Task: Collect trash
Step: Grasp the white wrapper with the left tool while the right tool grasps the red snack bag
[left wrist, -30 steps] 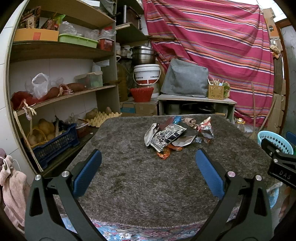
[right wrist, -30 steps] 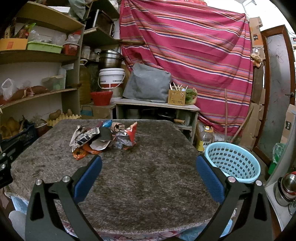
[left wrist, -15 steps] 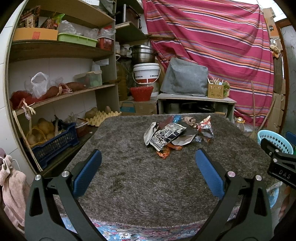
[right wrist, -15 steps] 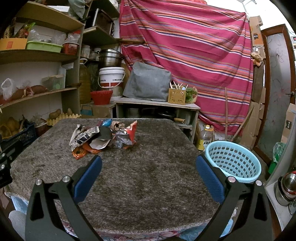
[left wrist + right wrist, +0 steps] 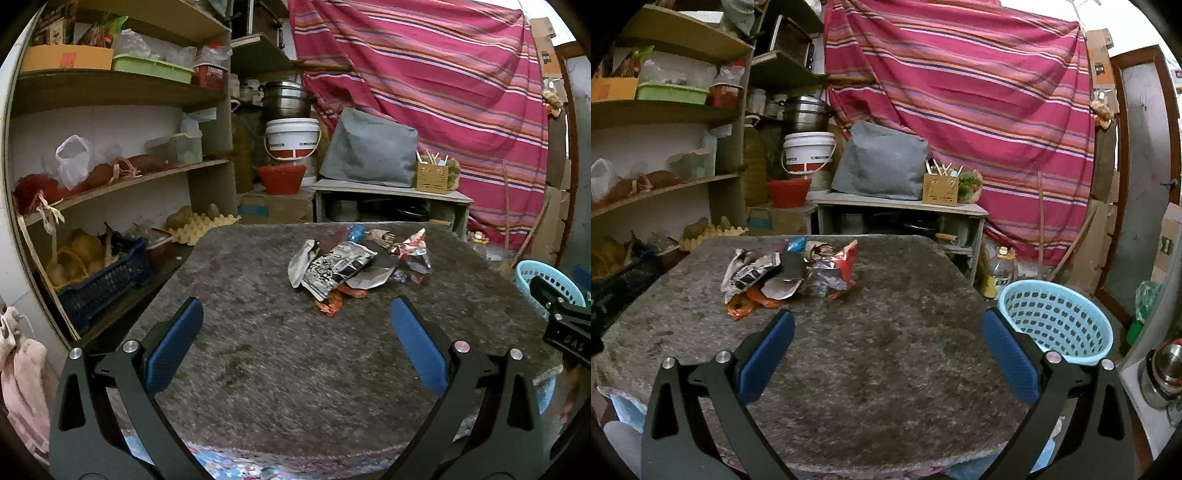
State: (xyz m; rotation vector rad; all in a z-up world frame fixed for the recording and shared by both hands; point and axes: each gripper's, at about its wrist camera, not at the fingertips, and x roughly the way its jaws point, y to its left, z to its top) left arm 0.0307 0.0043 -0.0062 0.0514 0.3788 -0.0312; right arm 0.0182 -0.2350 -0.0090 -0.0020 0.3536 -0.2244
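Two handheld grippers above the near edge of a table covered in grey shaggy fabric (image 5: 258, 369). The left gripper (image 5: 295, 314) is released, its blue-padded fingers (image 5: 173, 345) spread wide and holding nothing; the right gripper (image 5: 886, 325) is likewise spread wide and empty. The trash, a heap of crumpled wrappers (image 5: 354, 264), lies on the fabric toward the far edge of the table, well apart from both grippers; in the left wrist view it sits slightly right of centre, in the right wrist view (image 5: 790, 273) toward the far left corner. The heap includes a black-and-white printed packet (image 5: 334, 267), a silver-and-red foil wrapper (image 5: 833, 273) and an orange wrapper (image 5: 746, 302) at its near side. A light blue perforated basket (image 5: 1052, 321) stands on the floor just beside the right edge of the table. Wooden shelves (image 5: 110, 92) line the left wall, and a striped red cloth (image 5: 960, 92) hangs behind.
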